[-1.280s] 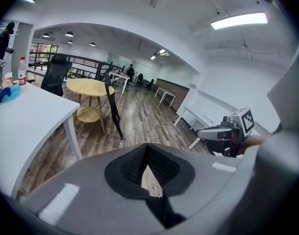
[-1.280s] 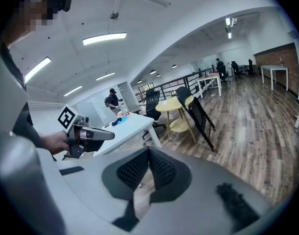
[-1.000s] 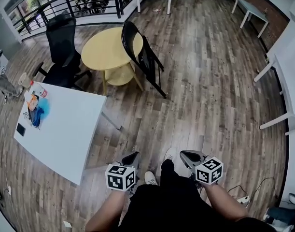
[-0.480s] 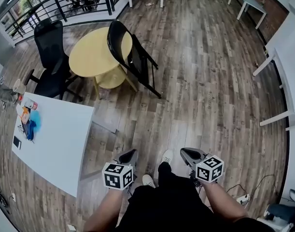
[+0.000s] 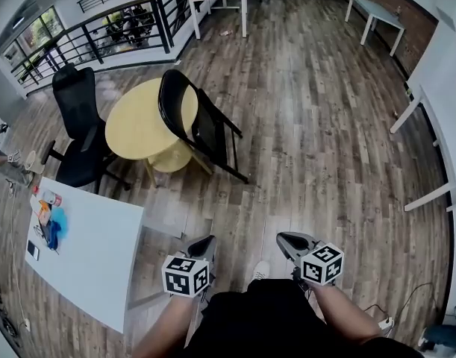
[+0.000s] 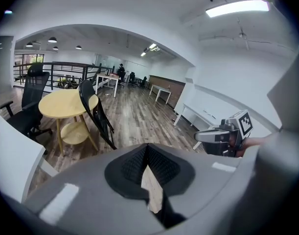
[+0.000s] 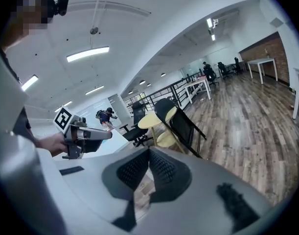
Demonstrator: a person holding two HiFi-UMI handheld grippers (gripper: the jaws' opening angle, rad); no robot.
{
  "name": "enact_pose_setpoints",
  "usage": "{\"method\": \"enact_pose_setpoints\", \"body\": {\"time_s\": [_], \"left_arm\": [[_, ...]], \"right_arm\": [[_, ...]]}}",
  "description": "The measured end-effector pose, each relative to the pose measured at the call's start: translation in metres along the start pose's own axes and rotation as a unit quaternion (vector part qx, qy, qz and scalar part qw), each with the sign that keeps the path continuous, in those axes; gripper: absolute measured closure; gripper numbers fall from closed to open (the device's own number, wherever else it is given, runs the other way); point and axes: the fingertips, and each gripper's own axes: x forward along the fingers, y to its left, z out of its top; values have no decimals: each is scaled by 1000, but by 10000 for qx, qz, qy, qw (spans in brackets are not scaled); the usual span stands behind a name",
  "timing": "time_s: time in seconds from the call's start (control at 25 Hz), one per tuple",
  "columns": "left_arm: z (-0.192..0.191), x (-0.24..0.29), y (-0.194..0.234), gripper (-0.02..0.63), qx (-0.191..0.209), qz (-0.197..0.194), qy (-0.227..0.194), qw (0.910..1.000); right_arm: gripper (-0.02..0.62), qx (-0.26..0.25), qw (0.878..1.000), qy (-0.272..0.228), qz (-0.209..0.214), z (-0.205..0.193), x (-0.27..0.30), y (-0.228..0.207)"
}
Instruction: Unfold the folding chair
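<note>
In the head view, the black folding chair stands left of centre in the upper half of the frame. It is folded flat, tilted back with its rounded top against the rim of the round yellow table and its feet on the wooden floor. A black office chair stands just beside the table on the far left. A white desk fills the lower left, with a few small coloured things near its left edge.

The person stands well apart from the folding chair, at the bottom of the frame, holding both grippers out in front at about the same height. The left gripper has its fingers pressed together with nothing between them. The right gripper is the same, its fingers closed on nothing. Both point toward the chair. In the left gripper view the chair is left of centre, and in the right gripper view it sits just right of centre.
</note>
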Motion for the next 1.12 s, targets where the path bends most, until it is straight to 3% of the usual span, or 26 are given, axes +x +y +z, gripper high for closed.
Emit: {"method": "enact_pose_setpoints", "body": {"time_s": [0.48,0.64,0.92,1.12], "left_arm": [[42,35,-7,598,135,131,-128,9997],[39,36,-14,598,212,127,-52,9997],[17,39,-3,598,-4,223,167,9996],[21,49,4,598,-84,189,263,9994]], "right_arm": [[591,-109,9998,-157,36,30,-4,-52],[591,60,9998,-172,72,30,-5,-61],[591,22,9998,28,195,24,9,-61],[591,144,9996,102,197,25,17,-67]]}}
